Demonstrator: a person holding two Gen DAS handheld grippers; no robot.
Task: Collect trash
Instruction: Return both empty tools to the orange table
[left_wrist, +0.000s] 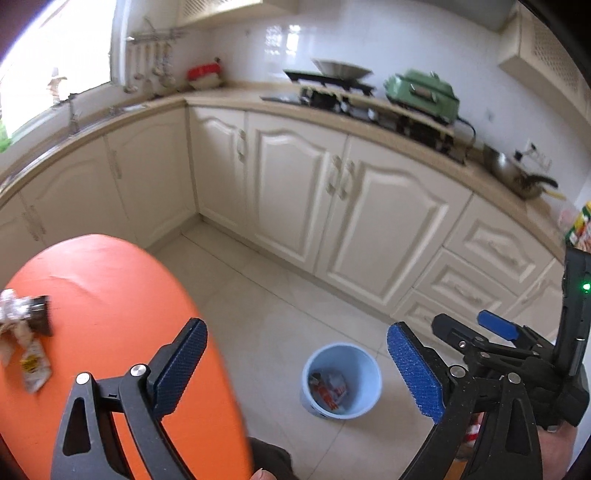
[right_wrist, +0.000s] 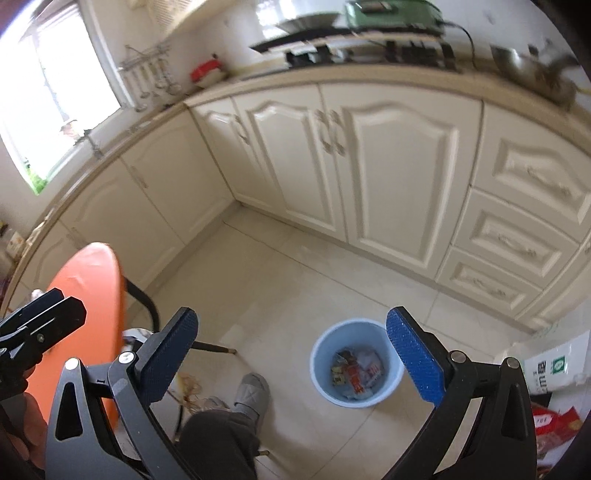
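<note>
Your kitchen floor, bin below.
Both your left gripper (left_wrist: 295, 363) and right gripper (right_wrist: 291, 356) hang released, empty; wrappers (left_wrist: 22, 343) lie at the orange table's (left_wrist: 110, 314) left edge; blue bin (right_wrist: 356, 369) holds trash.

A light blue trash bucket (right_wrist: 356, 373) stands upright on the floor, below the right gripper (right_wrist: 295, 360) and between its open fingers in the view. Crumpled wrappers (right_wrist: 356, 374) lie inside it. More wrappers (left_wrist: 24, 339) lie on the orange table (left_wrist: 110, 295), left of the left gripper (left_wrist: 297, 369).
</note>
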